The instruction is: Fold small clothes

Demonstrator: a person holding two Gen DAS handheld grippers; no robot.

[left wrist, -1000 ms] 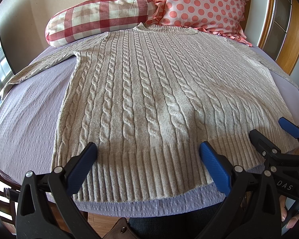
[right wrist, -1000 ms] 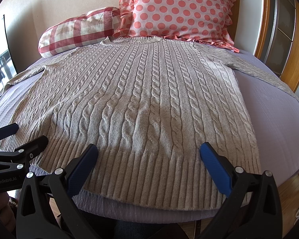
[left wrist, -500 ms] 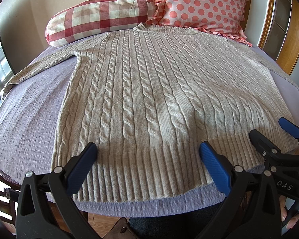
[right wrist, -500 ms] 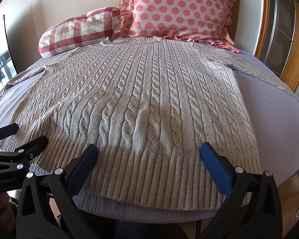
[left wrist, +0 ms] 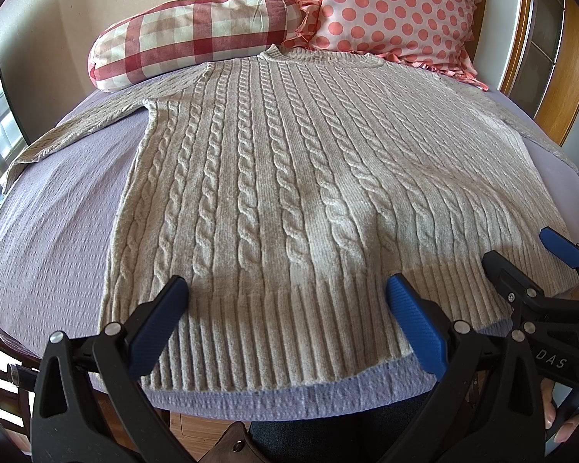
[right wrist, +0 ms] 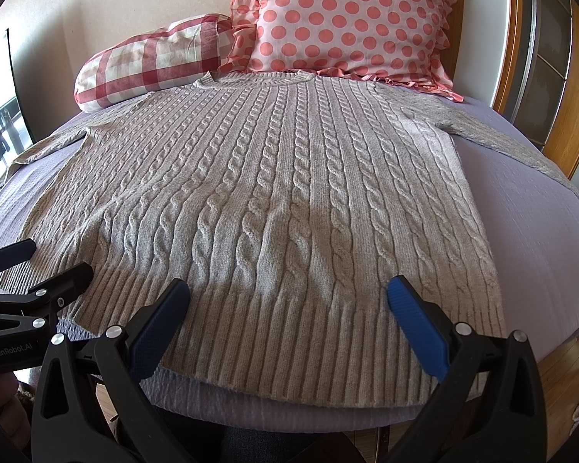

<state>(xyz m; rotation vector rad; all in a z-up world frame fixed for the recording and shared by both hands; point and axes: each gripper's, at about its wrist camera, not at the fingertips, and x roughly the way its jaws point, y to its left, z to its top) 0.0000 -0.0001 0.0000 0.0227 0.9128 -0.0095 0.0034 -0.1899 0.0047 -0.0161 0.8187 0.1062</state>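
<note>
Cable-knit beige sweater point(left wrist: 289, 193) flat, ribbed hem near; left gripper point(left wrist: 285, 308) and right gripper point(right wrist: 289, 305), marked "DAS", both spread wide

The bed point(left wrist: 58, 231) wears a lilac textured cover. Spread flat on it, straight ahead of both grippers, lies a beige cable-knit sweater point(left wrist: 289, 193), hem nearest them, sleeves out to either side. Beyond its collar rest a red-checked bolster point(left wrist: 197, 31) and, touching it, a pink polka-dot pillow point(right wrist: 351, 19)
</note>
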